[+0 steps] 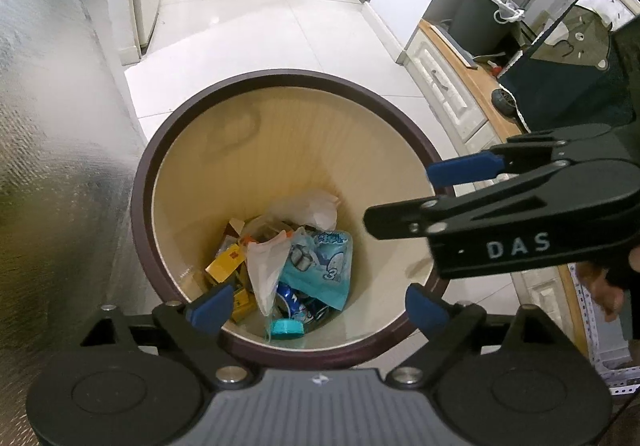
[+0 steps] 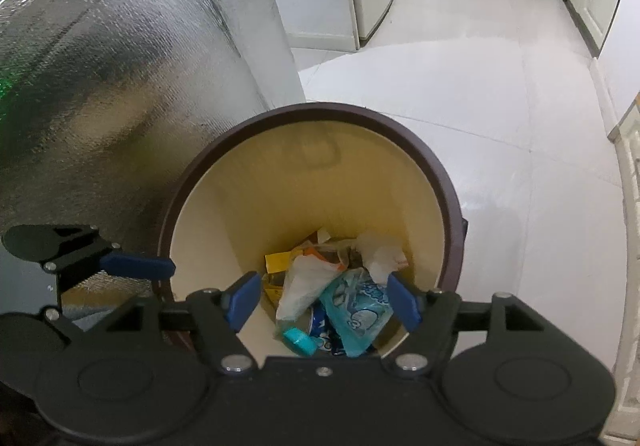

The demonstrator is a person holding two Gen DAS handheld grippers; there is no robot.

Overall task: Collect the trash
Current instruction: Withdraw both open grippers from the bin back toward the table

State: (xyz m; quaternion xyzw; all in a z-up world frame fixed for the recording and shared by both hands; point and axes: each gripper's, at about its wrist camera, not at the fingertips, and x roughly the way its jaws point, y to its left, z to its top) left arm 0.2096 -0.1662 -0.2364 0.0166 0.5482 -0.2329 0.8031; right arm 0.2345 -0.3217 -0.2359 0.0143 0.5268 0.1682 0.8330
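Two grippers hang over one round bin with a dark brown rim and cream inner wall point(image 1: 140, 213), which fills the centre of both views. The left gripper point(image 1: 318, 304), at the bottom of its own view, has its blue-padded fingers point(image 1: 212, 306) spread wide with nothing between them. The right gripper point(image 2: 324, 300) is likewise released, fingers apart and empty; in the left view it reaches in from the right edge, above the rim.

Progress, as I judge it: the trash is already at the bottom of the bin, so the drop looks done. No loose litter shows on the white tiled floor point(image 1: 256, 29) in either view. What is left, if anything, lies outside the frames.

Count, bin contents, approximate because the pieces overlap:
- light blue printed plastic pouch point(image 1: 320, 266): one
- translucent white plastic bags point(image 1: 266, 266): two
- yellow cardboard boxes point(image 1: 226, 266): at least two
- small teal round lid point(image 1: 286, 328): one
- blue and white can or wrapper: one, partly hidden

A silver quilted foil surface point(image 2: 100, 65) stands just beside the bin, at left of frame.
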